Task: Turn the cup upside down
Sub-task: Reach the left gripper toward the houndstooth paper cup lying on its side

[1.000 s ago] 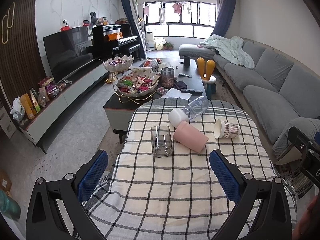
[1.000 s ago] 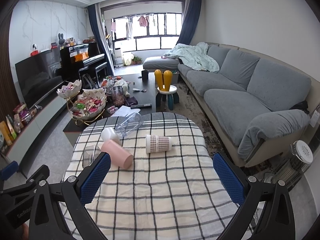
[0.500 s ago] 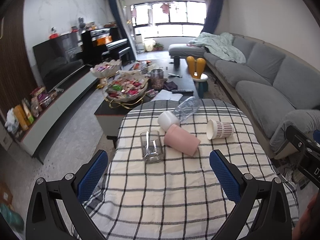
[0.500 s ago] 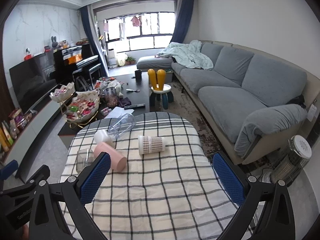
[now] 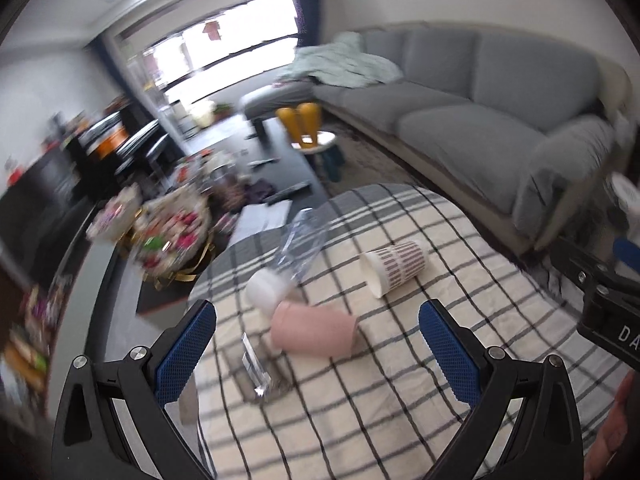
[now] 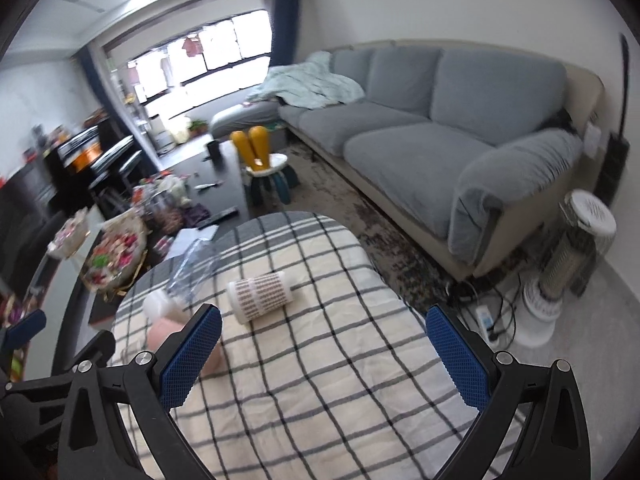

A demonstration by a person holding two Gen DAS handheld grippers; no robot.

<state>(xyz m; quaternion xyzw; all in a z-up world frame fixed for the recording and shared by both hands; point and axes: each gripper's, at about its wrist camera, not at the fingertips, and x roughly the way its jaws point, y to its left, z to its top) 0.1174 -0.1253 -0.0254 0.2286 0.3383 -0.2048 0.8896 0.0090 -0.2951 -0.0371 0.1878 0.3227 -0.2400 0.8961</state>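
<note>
A pink cup [image 5: 314, 332] lies on its side on the checked tablecloth [image 5: 400, 400], just ahead of my open, empty left gripper [image 5: 316, 346]. A patterned paper cup [image 5: 394, 266] lies on its side further right; it also shows in the right wrist view [image 6: 260, 296]. A clear glass [image 5: 256, 368] stands left of the pink cup. A clear bottle with a white cap [image 5: 288, 264] lies behind. My right gripper [image 6: 324, 354] is open and empty above the cloth, with the pink cup [image 6: 164, 330] partly hidden behind its left finger.
A dark coffee table [image 5: 276, 160] with snack bowls stands beyond the table. A grey sofa [image 6: 440, 132] runs along the right. A heater [image 6: 572, 256] and cables sit on the floor at right. The right gripper's body [image 5: 600, 304] shows at the left wrist view's right edge.
Both views have tilted and swung right with motion blur. The left gripper has moved closer to the pink cup. The cups have not moved on the cloth.
</note>
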